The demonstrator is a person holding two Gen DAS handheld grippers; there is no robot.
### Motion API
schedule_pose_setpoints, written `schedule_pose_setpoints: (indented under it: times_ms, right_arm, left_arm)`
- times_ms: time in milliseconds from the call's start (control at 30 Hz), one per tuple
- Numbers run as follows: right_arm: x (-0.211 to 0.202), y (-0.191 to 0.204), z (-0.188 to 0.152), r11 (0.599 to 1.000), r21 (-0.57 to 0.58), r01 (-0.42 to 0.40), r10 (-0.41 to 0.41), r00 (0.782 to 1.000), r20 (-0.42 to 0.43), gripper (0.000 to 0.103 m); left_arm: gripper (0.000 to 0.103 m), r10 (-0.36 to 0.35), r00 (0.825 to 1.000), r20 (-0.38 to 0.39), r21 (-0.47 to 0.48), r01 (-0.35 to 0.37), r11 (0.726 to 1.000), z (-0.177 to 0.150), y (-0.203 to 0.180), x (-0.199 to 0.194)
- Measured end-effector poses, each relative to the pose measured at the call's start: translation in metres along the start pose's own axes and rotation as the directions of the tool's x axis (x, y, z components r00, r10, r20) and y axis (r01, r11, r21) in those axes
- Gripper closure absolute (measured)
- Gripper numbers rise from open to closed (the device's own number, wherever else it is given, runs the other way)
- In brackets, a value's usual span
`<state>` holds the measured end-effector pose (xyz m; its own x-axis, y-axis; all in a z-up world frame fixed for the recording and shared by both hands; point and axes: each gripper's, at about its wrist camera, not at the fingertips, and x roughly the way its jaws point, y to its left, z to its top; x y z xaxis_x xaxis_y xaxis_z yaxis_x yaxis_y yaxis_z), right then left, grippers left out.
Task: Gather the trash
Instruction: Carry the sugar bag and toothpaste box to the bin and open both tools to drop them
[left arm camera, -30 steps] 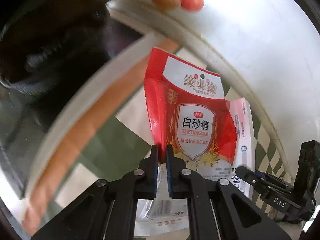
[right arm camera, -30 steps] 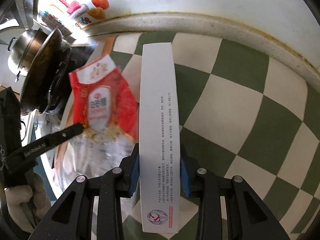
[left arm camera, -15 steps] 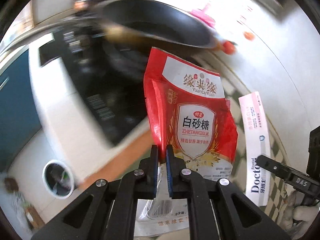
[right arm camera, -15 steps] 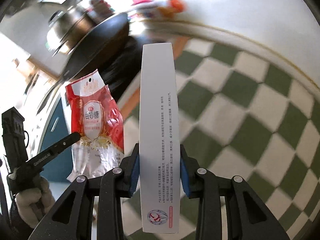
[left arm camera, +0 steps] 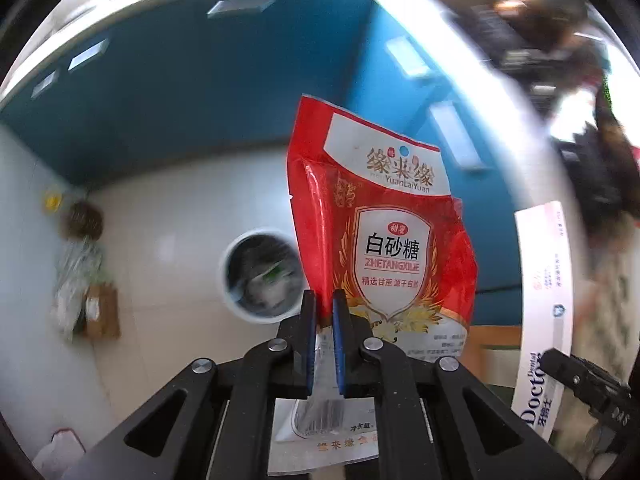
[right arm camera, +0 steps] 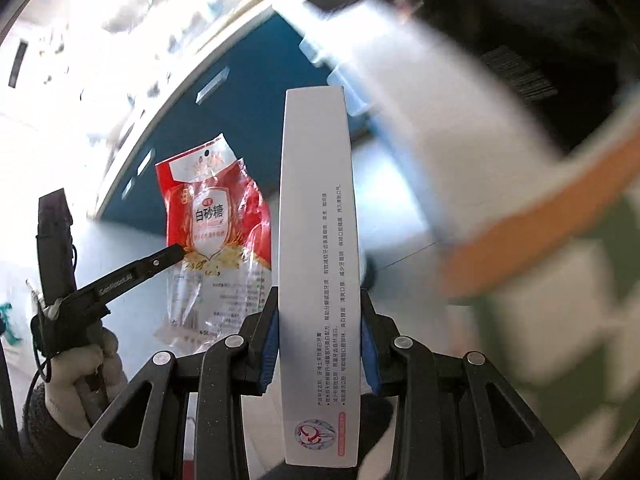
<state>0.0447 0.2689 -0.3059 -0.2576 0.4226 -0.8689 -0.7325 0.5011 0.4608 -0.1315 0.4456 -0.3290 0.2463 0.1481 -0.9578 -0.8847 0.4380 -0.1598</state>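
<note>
Between the two blue pads of the left hand-held gripper [left arm camera: 324, 320] sat the lower edge of a red sugar bag [left arm camera: 384, 236]. The pads were squeezed tight on the thin clear plastic at the bag's bottom. The bag stood up in the air, with its white label and red shield facing the left wrist camera. It looked crinkled and flat.

Down below the bag, on the pale tiled floor [left arm camera: 160, 208], stood a round white trash bin [left arm camera: 262, 276]. It was open on top and had some blurry stuff inside. The bag's left edge covered a bit of the bin's right side in this view. Blue cabinet doors [left arm camera: 192, 92] rose behind the floor. Some blurry bags and a brown box [left arm camera: 102, 312] sat by the wall on the left.

The right hand-held gripper [right arm camera: 318, 344] held a long white toothpaste box [right arm camera: 318, 264]. Its blue pads pressed on both long sides of the box, near the low end. The box pointed straight up and away from the right wrist camera, with small print running along it.

From the right wrist camera, the sugar bag [right arm camera: 216, 232] hung just to the left of the box, not touching it. A gloved left hand [right arm camera: 80, 376] gripped the left tool's handle. On the right side was a blurry bench [right arm camera: 568, 264] with green and white squares and an orange edge.
</note>
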Motion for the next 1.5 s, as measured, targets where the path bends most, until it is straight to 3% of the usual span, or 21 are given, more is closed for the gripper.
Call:
schedule_pose_setpoints:
  times_ms: [133,233,300,400,567,667,733,767,833,867,900,933,967,1100,1233,1300,1500]
  right_arm:
    - [0.129,0.011,0.002,1.0,0.014,0.018,-0.017,0.996,-0.091,0.067]
    - [0.232,-0.004,0.003,0.998,0.049,0.026,-0.018,0.987,-0.158,0.067]
    - [0.299,-0.017,0.003,0.998,0.061,0.031,-0.018,0.979,-0.201,0.067]
    - [0.395,-0.033,-0.002,0.998,0.045,0.045,-0.031,0.962,-0.272,0.067]
    - [0.501,-0.058,-0.01,0.998,0.012,0.069,-0.059,0.921,-0.386,0.067]
    - [0.548,-0.064,-0.013,0.996,-0.016,0.088,-0.086,0.889,-0.449,0.067]
    - [0.564,-0.065,-0.01,0.994,-0.025,0.106,-0.105,0.872,-0.478,0.066]
    - [0.569,-0.065,-0.009,0.993,-0.032,0.113,-0.114,0.866,-0.487,0.065]
    - [0.576,-0.063,-0.012,0.99,-0.052,0.132,-0.14,0.85,-0.508,0.063]
    - [0.576,-0.06,-0.01,0.988,-0.054,0.143,-0.15,0.847,-0.51,0.048]
    - [0.574,-0.061,-0.005,0.987,-0.059,0.151,-0.16,0.849,-0.504,0.036]
    - [0.569,-0.061,-0.004,0.986,-0.063,0.157,-0.168,0.852,-0.497,0.016]
    - [0.564,-0.059,-0.001,0.983,-0.068,0.169,-0.18,0.855,-0.486,0.011]
    - [0.534,-0.051,0.013,0.981,-0.051,0.189,-0.193,0.883,-0.427,0.011]
    - [0.502,-0.053,0.026,0.973,-0.064,0.222,-0.23,0.907,-0.352,0.003]
    - [0.492,-0.058,0.028,0.964,-0.089,0.252,-0.267,0.908,-0.322,0.002]
    - [0.461,-0.042,0.017,0.879,-0.273,0.392,-0.448,0.873,-0.19,0.0]
  left_arm:
    - [0.098,0.027,0.994,-0.101,-0.07,-0.035,0.997,0.009,0.072,0.105]
    - [0.098,0.039,0.983,-0.178,-0.087,-0.055,0.995,0.007,0.117,0.199]
    - [0.098,0.036,0.971,-0.237,-0.098,-0.061,0.993,0.004,0.143,0.272]
    - [0.097,0.014,0.954,-0.298,-0.113,-0.05,0.992,-0.003,0.17,0.35]
    - [0.092,-0.012,0.93,-0.368,-0.13,-0.039,0.991,-0.013,0.19,0.437]
    - [0.086,-0.016,0.916,-0.4,-0.121,-0.036,0.992,-0.016,0.187,0.457]
    - [0.086,0.032,0.92,-0.391,-0.087,-0.071,0.994,-0.017,0.188,0.46]
    - [0.079,0.043,0.925,-0.378,-0.08,-0.079,0.994,-0.016,0.188,0.458]
    - [0.045,0.058,0.939,-0.339,-0.083,-0.091,0.992,-0.015,0.19,0.45]
    - [0.015,0.066,0.943,-0.327,-0.087,-0.099,0.991,-0.014,0.193,0.446]
    - [0.0,0.067,0.946,-0.318,-0.096,-0.103,0.99,-0.012,0.197,0.441]
    - [0.0,0.068,0.949,-0.308,-0.104,-0.104,0.989,-0.012,0.199,0.437]
    - [0.0,0.078,0.95,-0.301,-0.107,-0.115,0.988,-0.012,0.203,0.429]
    - [0.0,0.132,0.957,-0.259,-0.092,-0.161,0.983,-0.013,0.203,0.408]
    - [0.0,0.203,0.958,-0.204,-0.069,-0.22,0.973,-0.016,0.204,0.389]
    - [0.0,0.242,0.956,-0.167,-0.058,-0.255,0.965,-0.02,0.202,0.379]
    - [0.0,0.29,0.947,-0.135,-0.058,-0.3,0.952,-0.037,0.197,0.344]
